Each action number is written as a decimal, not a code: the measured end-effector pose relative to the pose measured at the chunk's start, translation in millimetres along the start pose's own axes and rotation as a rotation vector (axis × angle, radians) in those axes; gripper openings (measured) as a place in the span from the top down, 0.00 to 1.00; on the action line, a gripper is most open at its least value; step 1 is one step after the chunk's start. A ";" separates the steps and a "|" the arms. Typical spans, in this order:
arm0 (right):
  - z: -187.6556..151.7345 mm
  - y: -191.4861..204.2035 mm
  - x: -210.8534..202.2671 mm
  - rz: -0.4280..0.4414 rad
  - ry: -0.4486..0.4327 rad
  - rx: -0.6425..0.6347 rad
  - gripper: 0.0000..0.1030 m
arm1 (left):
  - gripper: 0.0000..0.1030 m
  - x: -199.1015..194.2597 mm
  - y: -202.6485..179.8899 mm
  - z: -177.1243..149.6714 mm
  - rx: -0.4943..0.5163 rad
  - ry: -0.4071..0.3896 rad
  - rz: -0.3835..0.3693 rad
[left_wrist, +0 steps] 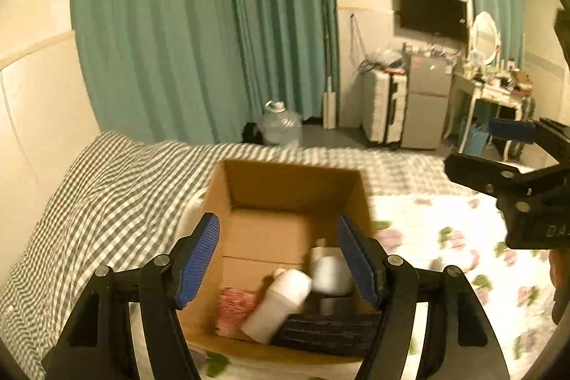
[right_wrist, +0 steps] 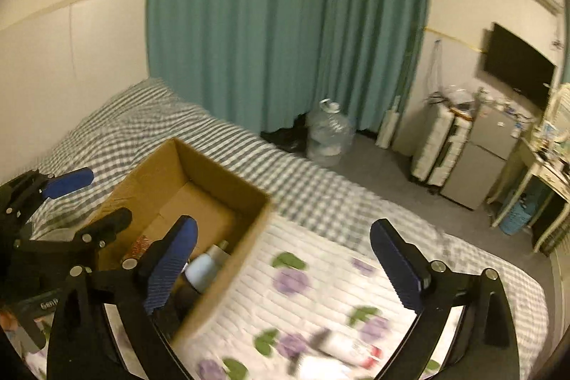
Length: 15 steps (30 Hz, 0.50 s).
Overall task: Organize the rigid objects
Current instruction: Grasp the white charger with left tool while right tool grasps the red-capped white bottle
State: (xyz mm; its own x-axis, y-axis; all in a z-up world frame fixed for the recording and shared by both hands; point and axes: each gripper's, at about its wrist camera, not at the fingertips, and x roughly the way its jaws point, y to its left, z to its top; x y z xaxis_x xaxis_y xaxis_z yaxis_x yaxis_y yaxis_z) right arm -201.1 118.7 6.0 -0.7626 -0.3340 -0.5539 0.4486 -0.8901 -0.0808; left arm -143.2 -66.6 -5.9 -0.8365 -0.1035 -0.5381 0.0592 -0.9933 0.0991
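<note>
An open cardboard box point(left_wrist: 292, 187) stands on the bed. It holds a white bottle point(left_wrist: 281, 303) lying tilted, a second white bottle point(left_wrist: 329, 273), a red patterned item point(left_wrist: 233, 307) and a black box point(left_wrist: 327, 330). My left gripper point(left_wrist: 278, 259) is open and empty just above the box. The box also shows in the right wrist view point(right_wrist: 221, 187). My right gripper point(right_wrist: 285, 269) is open and empty over the floral quilt, right of the box. A blurred white tube with a red end point(right_wrist: 351, 349) lies on the quilt below it.
The bed has a grey checked sheet point(left_wrist: 89, 202) and a floral quilt point(right_wrist: 320, 291). Beyond it are a teal curtain point(left_wrist: 199, 24), a water jug point(left_wrist: 281, 127), a suitcase point(left_wrist: 384, 109), a small fridge point(left_wrist: 425, 102) and a dressing table point(left_wrist: 495, 91).
</note>
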 end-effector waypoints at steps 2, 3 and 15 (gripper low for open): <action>-2.9 -16.8 -26.7 -0.029 -0.019 0.008 0.00 | 0.31 -18.0 -17.6 5.3 0.001 -0.016 -0.027; -5.4 -26.5 -41.4 -0.047 -0.028 0.006 0.00 | 0.31 -21.9 -21.9 8.0 0.003 -0.019 -0.035; -85.3 -117.2 -86.2 -0.165 0.019 0.060 0.00 | 0.29 -16.6 -118.7 12.3 0.039 0.055 -0.100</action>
State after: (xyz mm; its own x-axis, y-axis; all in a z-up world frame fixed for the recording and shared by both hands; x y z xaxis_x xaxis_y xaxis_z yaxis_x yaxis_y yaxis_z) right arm -148.2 278.2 -7.5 -0.8143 -0.1764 -0.5530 0.2891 -0.9494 -0.1228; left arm -143.1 53.7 1.6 -0.8062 -0.0072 -0.5916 -0.0456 -0.9962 0.0742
